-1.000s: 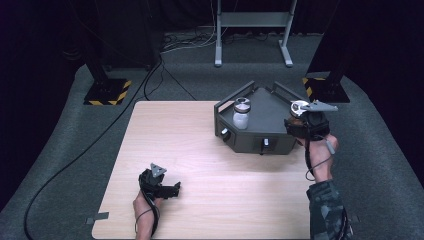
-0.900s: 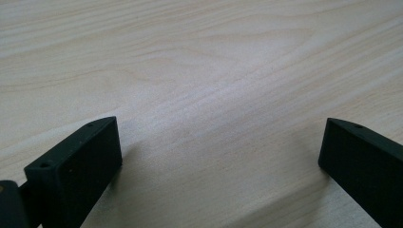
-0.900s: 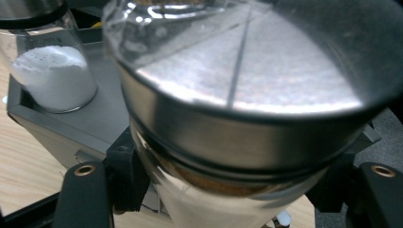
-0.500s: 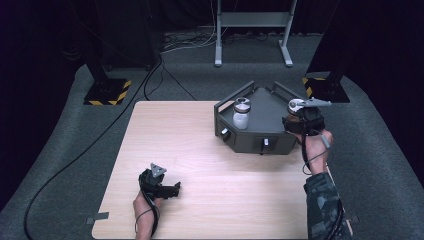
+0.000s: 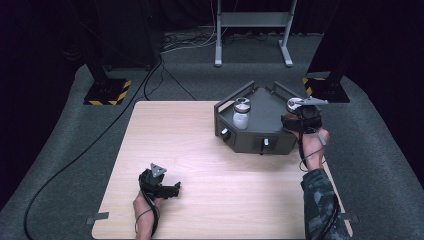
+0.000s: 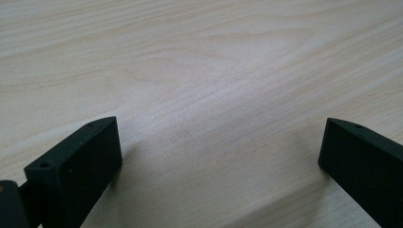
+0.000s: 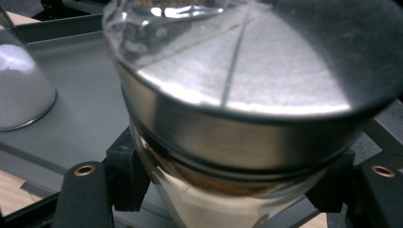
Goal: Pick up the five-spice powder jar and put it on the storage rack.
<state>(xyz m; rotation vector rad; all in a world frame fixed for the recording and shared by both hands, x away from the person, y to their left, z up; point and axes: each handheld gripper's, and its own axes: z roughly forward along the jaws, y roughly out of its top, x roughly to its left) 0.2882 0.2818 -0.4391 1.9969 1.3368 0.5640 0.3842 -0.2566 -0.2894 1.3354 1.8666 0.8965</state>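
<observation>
Glass jar (image 7: pixel 228 142) with steel lid is clamped between jaws of right gripper (image 5: pixel 301 120), over grey tray (image 5: pixel 260 125); left gripper (image 5: pixel 162 186) is held agape

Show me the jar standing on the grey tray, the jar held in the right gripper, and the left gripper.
jar on tray (image 5: pixel 241 116), high view, its white body.
held jar (image 7: pixel 247 114), right gripper view, its metal lid band.
left gripper (image 5: pixel 176 189), high view, between its fingertips.
</observation>
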